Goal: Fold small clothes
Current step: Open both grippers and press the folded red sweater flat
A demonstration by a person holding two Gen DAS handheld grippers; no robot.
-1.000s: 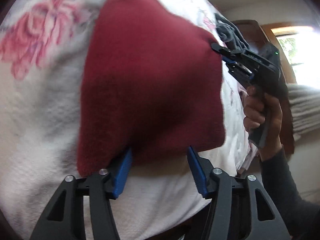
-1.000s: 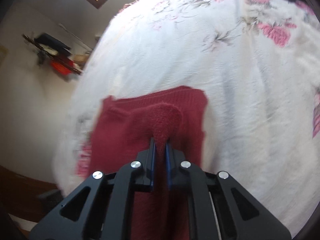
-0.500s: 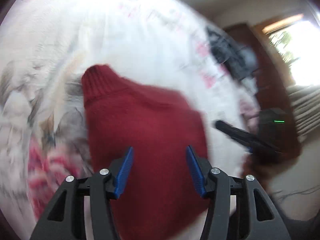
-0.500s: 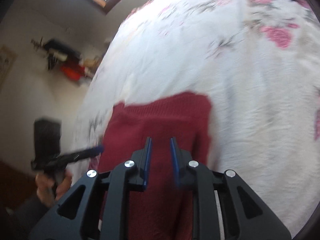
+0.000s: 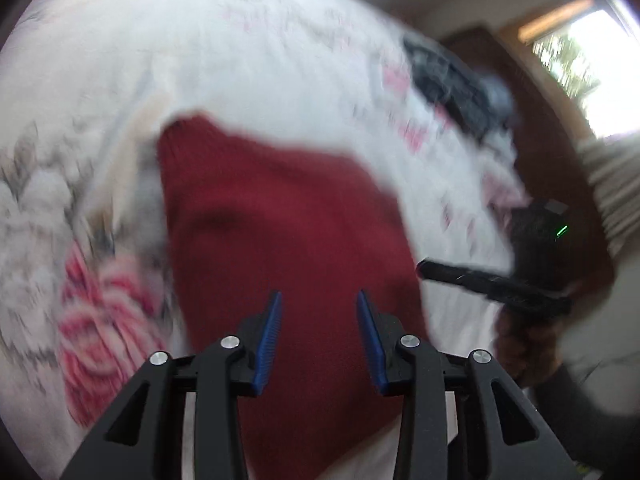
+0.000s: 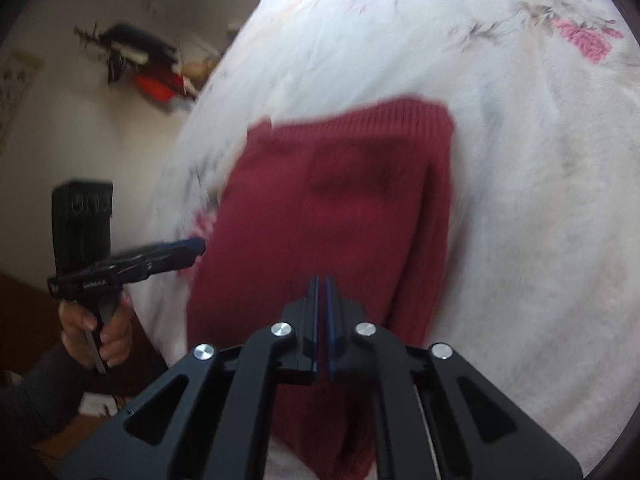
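A dark red knit garment (image 5: pixel 288 232) lies folded flat on the white floral bedspread (image 5: pixel 260 60), its ribbed hem (image 6: pixel 384 114) at the far end. My left gripper (image 5: pixel 319 294) hovers open over the garment's near part, with nothing between its blue pads. My right gripper (image 6: pixel 322 280) is shut above the garment's near half, and no cloth shows between its fingers. Each gripper appears in the other's view: the right gripper (image 5: pixel 424 269) at the garment's right side, the left gripper (image 6: pixel 195 245) at its left edge, held by a hand (image 6: pixel 100 328).
A dark heap of clothes (image 5: pixel 452 84) lies further back on the bed near its right edge. Dark wooden furniture (image 5: pixel 532 128) and a bright window stand beyond it. A wall shelf with red and black items (image 6: pixel 144 64) hangs past the bed's left edge.
My right gripper let go of the red fold, opened briefly and shut again with nothing in it. Both grippers have pulled back and up from the garment, which now lies flat.
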